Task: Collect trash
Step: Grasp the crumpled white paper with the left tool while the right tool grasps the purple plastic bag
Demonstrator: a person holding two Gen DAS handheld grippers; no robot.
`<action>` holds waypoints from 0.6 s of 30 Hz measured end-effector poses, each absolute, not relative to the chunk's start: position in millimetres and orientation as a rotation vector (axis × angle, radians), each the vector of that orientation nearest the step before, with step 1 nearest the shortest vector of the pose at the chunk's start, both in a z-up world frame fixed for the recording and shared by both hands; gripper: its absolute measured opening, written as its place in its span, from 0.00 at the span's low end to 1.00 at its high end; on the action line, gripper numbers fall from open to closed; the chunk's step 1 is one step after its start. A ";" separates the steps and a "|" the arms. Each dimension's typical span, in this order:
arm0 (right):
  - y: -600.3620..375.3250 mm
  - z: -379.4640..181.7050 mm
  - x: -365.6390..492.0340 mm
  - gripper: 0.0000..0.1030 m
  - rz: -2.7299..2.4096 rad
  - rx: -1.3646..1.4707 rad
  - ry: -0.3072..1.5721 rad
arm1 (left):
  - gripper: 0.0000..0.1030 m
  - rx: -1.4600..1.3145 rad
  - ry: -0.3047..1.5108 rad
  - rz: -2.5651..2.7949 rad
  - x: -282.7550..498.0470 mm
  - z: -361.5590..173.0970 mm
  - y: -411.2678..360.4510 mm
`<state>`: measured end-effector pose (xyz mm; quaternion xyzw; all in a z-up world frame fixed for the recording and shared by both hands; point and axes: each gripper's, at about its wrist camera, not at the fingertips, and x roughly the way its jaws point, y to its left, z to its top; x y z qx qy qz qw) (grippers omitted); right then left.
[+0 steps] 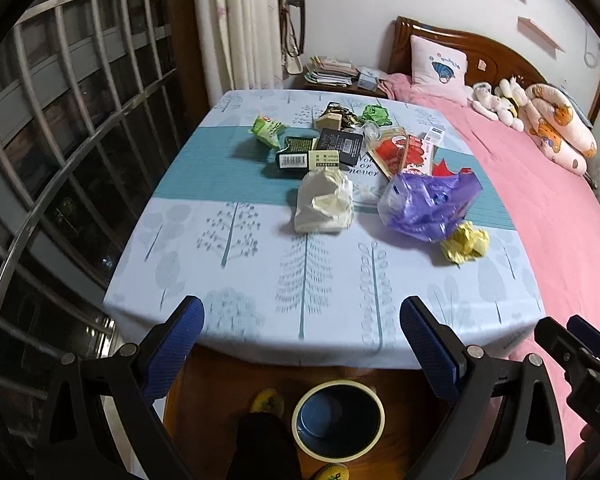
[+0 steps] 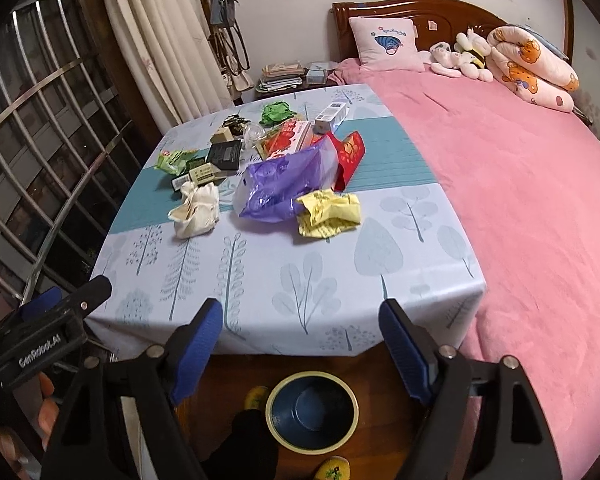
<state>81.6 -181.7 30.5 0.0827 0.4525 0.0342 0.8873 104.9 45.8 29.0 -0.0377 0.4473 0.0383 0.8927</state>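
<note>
Trash lies in a heap on the far half of a table with a tree-print cloth [image 1: 260, 280] [image 2: 284, 280]: a crumpled white paper bag [image 1: 324, 202] [image 2: 196, 210], a purple plastic bag [image 1: 428, 204] [image 2: 284, 184], a yellow paper wad [image 1: 464, 242] [image 2: 328, 214], a green wrapper [image 1: 266, 130] [image 2: 172, 160], dark boxes [image 1: 300, 154] [image 2: 224, 154] and red packaging [image 1: 400, 152] [image 2: 350, 152]. A blue bin with a cream rim [image 1: 337, 420] [image 2: 312, 410] stands on the floor below the near table edge. My left gripper [image 1: 302, 322] and right gripper [image 2: 300, 322] both hang open and empty above that edge.
A pink bed [image 2: 520, 200] with a pillow and plush toys adjoins the table's right side. A barred window [image 1: 60, 140] is on the left. A nightstand with papers [image 1: 332, 72] stands behind the table. A person's leg and yellow slippers [image 1: 266, 400] are beside the bin.
</note>
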 end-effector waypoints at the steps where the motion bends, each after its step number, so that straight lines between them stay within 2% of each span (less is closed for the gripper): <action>1: -181.5 29.3 84.9 0.77 0.066 0.180 0.942 | 0.95 -0.073 0.938 0.070 115.4 28.0 47.4; 8: -175.5 22.8 131.6 0.77 0.014 0.257 0.967 | 0.95 -0.051 1.016 -0.004 196.3 18.2 58.6; 18: -171.8 13.1 205.4 0.77 -0.060 0.326 1.000 | 0.95 -0.004 1.233 -0.096 292.2 -34.3 56.6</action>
